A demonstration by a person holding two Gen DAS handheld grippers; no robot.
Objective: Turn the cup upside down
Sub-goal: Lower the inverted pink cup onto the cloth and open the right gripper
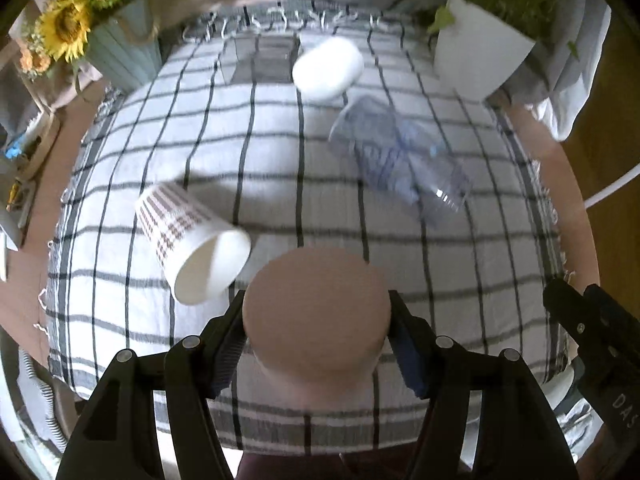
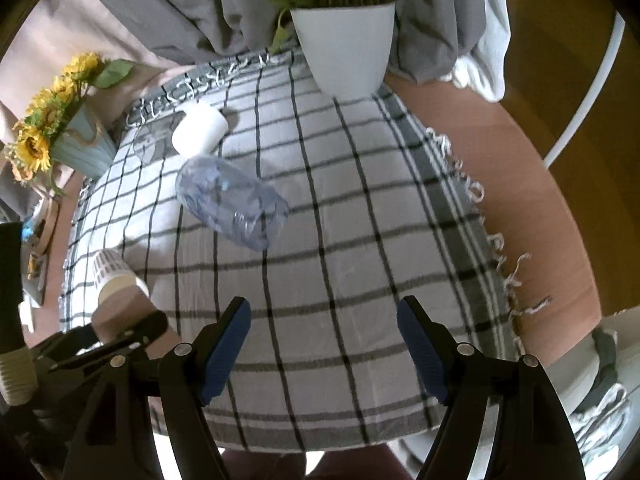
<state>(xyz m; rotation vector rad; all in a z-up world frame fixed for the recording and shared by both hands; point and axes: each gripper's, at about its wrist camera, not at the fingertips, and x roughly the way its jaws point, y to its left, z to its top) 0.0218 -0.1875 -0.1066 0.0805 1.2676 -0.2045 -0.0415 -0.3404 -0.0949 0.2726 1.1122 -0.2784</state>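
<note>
My left gripper (image 1: 317, 320) is shut on a tan cup (image 1: 316, 312), held bottom-up above the near edge of the checked cloth; it also shows in the right wrist view (image 2: 120, 314) at the lower left. A white paper cup with a plaid pattern (image 1: 192, 244) lies on its side just left of it, mouth toward me, also in the right wrist view (image 2: 114, 274). A clear plastic cup (image 1: 400, 152) lies on its side mid-table (image 2: 232, 200). A white cup (image 1: 328, 66) lies at the far side (image 2: 200, 128). My right gripper (image 2: 324, 340) is open and empty over the near cloth.
A white pot with a green plant (image 2: 344, 48) stands at the far right of the table. A pale blue vase of sunflowers (image 1: 116, 48) stands at the far left. The checked cloth (image 2: 360, 240) covers a round brown table (image 2: 520, 168). Grey curtains hang behind.
</note>
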